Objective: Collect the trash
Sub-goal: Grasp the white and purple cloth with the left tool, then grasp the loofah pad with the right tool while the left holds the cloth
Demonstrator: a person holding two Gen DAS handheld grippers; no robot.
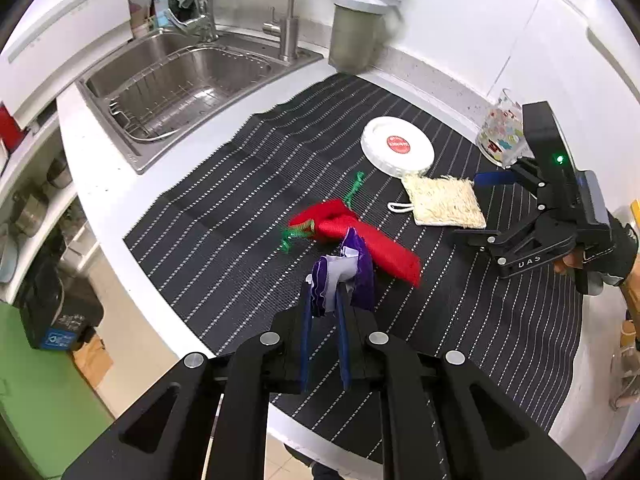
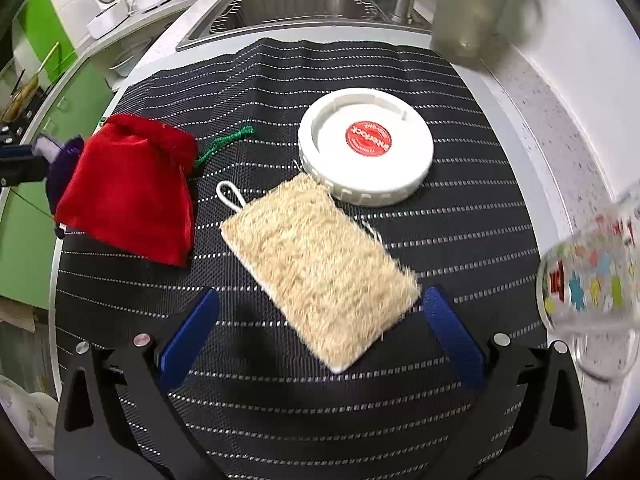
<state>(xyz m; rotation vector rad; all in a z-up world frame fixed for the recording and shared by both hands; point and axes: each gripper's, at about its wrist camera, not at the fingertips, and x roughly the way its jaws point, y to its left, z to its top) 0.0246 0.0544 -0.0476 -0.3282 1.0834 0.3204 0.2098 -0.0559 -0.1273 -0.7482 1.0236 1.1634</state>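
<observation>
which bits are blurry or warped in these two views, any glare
Left wrist view: fisheye bends the counter edge and sink; the grey lidded bin is smeared, the purple wrapper sharp. Right wrist view: the patterned glass at the right edge is motion-blurred, the loofah pad slightly soft. No strong glare in either.

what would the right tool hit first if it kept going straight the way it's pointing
Most likely the tan scrubbing pad: it lies between the open right tool's fingers, straight ahead on the striped mat. How far above the pad the tool is remains unclear.
</observation>
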